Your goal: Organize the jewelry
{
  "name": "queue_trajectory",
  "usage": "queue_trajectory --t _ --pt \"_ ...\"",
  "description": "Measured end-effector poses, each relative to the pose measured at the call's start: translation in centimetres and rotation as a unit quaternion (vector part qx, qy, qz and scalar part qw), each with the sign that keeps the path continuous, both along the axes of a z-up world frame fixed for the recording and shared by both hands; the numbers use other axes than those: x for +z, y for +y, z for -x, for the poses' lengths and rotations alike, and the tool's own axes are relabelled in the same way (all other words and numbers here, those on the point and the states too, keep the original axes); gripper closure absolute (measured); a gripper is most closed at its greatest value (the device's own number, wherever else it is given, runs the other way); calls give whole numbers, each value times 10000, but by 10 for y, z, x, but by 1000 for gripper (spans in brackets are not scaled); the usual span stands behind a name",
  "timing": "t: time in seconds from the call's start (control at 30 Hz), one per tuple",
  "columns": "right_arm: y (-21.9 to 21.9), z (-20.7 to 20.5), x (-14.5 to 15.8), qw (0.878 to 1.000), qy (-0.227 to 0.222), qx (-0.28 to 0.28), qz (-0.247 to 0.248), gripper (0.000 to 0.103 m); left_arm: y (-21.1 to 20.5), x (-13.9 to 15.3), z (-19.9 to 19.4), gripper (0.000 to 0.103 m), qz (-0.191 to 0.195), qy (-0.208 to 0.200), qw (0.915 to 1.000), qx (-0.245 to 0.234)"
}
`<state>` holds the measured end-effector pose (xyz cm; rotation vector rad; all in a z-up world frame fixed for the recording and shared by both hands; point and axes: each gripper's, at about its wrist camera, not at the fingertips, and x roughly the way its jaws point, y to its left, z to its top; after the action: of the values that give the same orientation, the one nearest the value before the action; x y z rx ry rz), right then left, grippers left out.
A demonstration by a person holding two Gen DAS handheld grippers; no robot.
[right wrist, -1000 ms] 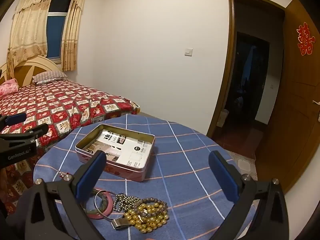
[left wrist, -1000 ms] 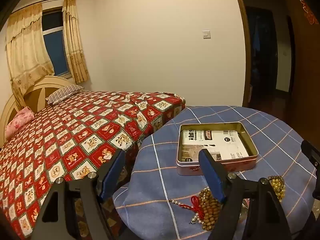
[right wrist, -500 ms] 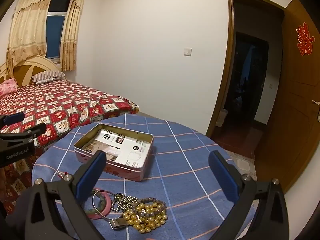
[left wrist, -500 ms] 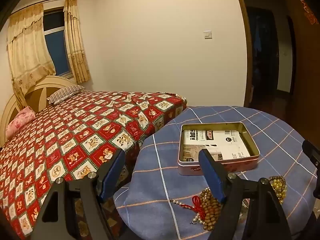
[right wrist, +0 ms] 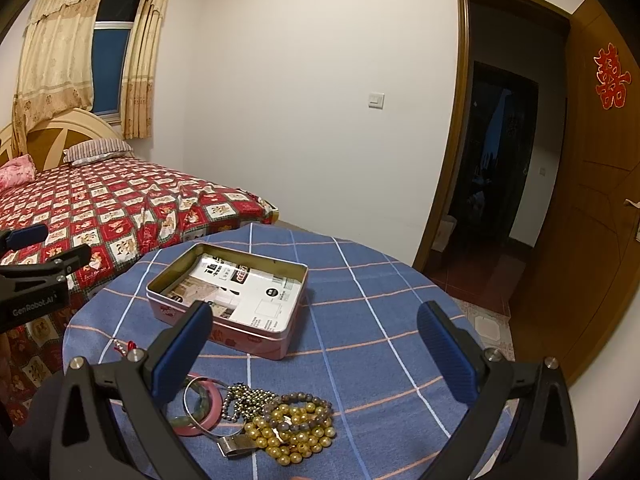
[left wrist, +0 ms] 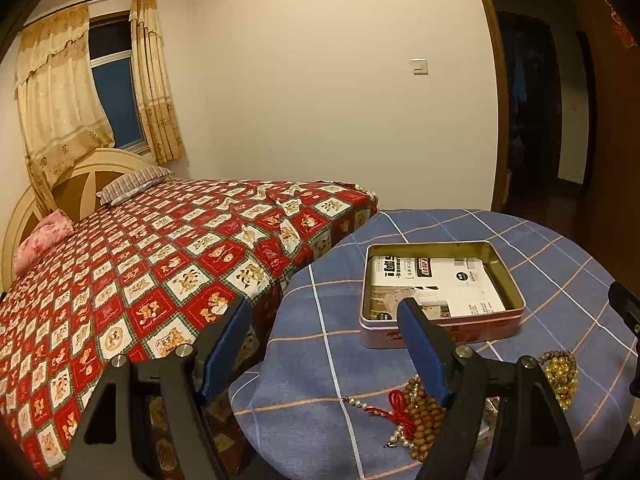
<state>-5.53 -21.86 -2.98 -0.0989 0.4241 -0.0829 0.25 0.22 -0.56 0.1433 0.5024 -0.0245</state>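
Blue-padded left gripper (left wrist: 324,336) and right gripper (right wrist: 316,336) hover wide apart, empty.
Bead bracelets (right wrist: 290,428) and bangles (right wrist: 200,408) cluster at the surface's (right wrist: 360,340) near edge, beside the open tin (right wrist: 228,300).

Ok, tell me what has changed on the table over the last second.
Both views drift slightly, so the two grippers shifted a little. Nothing was grasped or released: the left gripper and right gripper are open and empty. The open pink metal tin and the pile of beaded bracelets lie unmoved on the blue checked tablecloth.
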Motion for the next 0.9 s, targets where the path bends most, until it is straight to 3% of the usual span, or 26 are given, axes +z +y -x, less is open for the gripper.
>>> queue_trajectory --t 0.9 --pt "2 1 0 10000 19 11 19 0 2 -3 1 27 7 40 10000 -3"
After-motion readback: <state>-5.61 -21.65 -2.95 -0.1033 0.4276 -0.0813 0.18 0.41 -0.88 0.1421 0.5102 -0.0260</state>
